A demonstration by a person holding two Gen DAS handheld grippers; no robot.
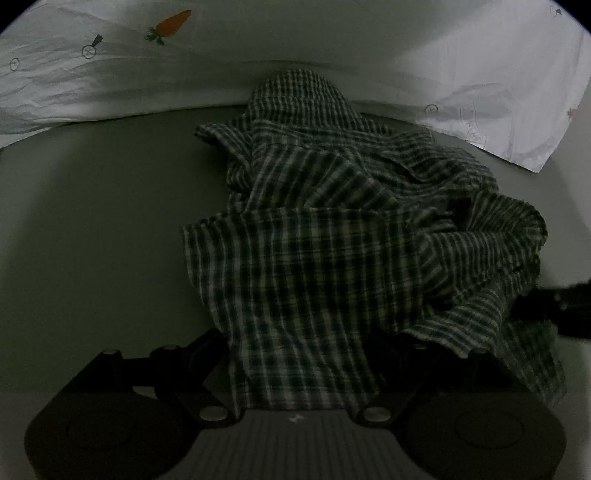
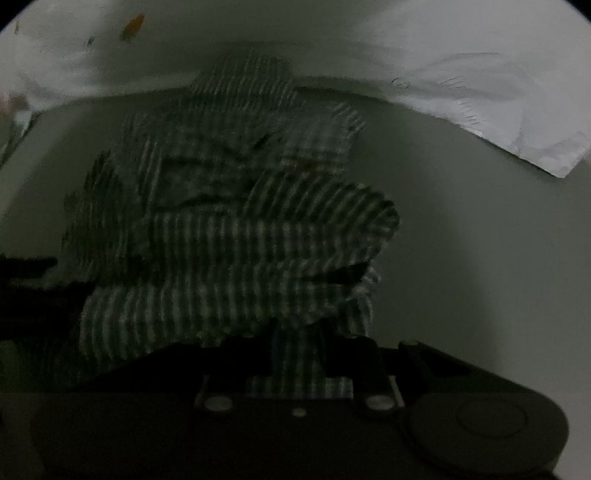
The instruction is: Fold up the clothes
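Plaid cloth, a dark green-and-white checked shirt [image 1: 332,229], lies crumpled in a heap on a pale bed surface [image 1: 92,221], and everything else sits relative to that heap. To its left in the left wrist view the bed surface runs bare up to a white sheet printed with a carrot [image 1: 171,24], which crosses behind the shirt's far end. The left gripper [image 1: 299,369] sits at the near edge of the heap: a flat panel of the shirt runs down between its two dark fingers, which stand wide on either side of the cloth, so I cannot tell whether they are pinching it. To the right of the heap in that view, a dark shape [image 1: 554,306] touches the shirt's folds; it is too dim to name with certainty. In the blurred right wrist view, the shirt [image 2: 229,229] again rises in front, piled in layered folds, and the right gripper [image 2: 295,343] has its fingers drawn close together on a narrow strip of the shirt's near edge. Beyond the heap's right side lies a corner of the white sheet [image 2: 498,110].
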